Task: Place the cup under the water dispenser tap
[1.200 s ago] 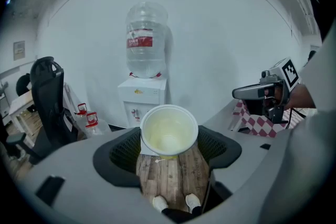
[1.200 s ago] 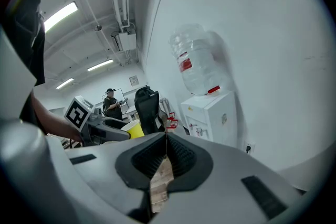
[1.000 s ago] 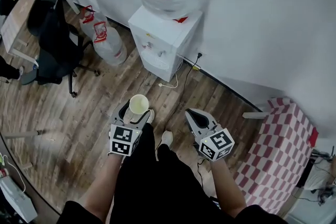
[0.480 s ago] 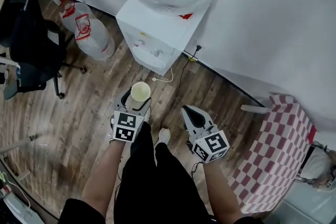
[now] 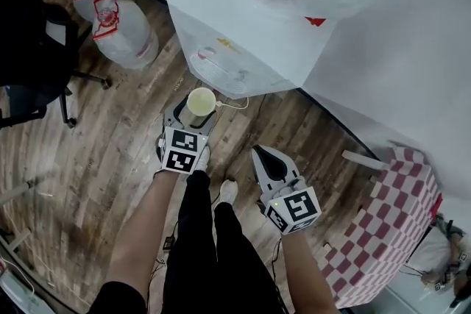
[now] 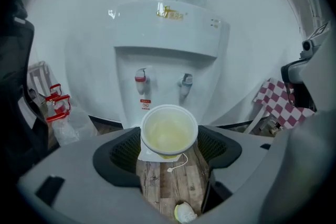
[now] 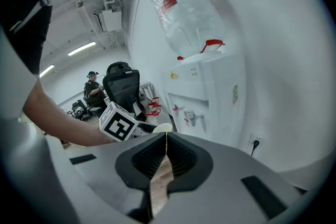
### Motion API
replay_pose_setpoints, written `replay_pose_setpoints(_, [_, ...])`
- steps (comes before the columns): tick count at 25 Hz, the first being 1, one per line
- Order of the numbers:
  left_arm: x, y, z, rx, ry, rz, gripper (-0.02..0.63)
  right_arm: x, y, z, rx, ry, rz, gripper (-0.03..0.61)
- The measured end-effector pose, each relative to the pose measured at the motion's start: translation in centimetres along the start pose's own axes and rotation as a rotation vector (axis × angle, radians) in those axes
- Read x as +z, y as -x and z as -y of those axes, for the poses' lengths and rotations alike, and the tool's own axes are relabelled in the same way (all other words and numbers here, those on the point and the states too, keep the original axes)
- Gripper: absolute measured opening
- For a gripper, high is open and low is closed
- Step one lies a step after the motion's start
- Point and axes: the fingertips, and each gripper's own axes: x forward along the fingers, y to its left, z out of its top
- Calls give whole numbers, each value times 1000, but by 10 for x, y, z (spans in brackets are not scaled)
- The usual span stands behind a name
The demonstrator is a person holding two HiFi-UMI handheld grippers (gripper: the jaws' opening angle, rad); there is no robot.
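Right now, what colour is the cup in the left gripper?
The cup is white, pale yellowish inside; clearest in the left gripper view.

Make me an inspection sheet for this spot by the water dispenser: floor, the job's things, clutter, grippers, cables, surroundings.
Surface: brown wooden plank floor, no spill seen.
Job's things: pale paper cup upright, in front of the white water dispenser, not yet under its red tap or grey-blue tap.
Clutter: clear spare water bottle standing on the floor left of the dispenser.
Grippers: left gripper closed on the cup; right gripper jaws together, nothing between them.
Cables: thin white cable loose on the floor at the dispenser's foot; black plug in a wall socket.
Surroundings: black office chair, red-and-white chequered cloth, white wall.
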Motion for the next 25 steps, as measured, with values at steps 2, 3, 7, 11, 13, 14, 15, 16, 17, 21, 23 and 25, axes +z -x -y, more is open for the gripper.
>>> replay_pose_setpoints(2, [-5,-18,-13,10,3,2,348,-6,-20,0,7,6,-10,21])
replay_pose_setpoints(3, [-7,-28,-19,17,3,3,348,-8,-30,1,10,10,-15,22])
replay_pose_setpoints(7, [-16,-64,-40,33,9,3,348,-17,-63,5,16,32,-36,21])
replay_pose_setpoints(11, [-17,-93,-57,38,-22,3,348,-25,-93,14,8,39,-41,23])
replay_pose_setpoints(13, [-17,-105,-65,38,-34,4,348,-30,-107,18,7,37,-47,23])
replay_pose_setpoints(14, [-17,-111,-67,38,-39,5,348,-33,-113,20,4,35,-49,21])
replay_pose_setpoints(15, [-16,-115,-70,37,-44,7,348,-35,-118,23,0,34,-52,23])
replay_pose_setpoints(16, [-15,-120,-71,38,-49,8,348,-36,-122,26,-7,32,-56,23])
replay_pose_setpoints(17, [-15,-123,-73,38,-56,9,348,-38,-126,30,-16,30,-61,23])
replay_pose_setpoints(21, [-13,-134,-80,40,-75,10,348,-40,-144,43,-41,25,-72,23])
replay_pose_setpoints(23, [-13,-138,-80,32,-80,11,348,-40,-152,47,-42,20,-70,21])
replay_pose_setpoints(25, [-12,-142,-78,22,-91,9,348,-39,-159,51,-42,15,-68,21])
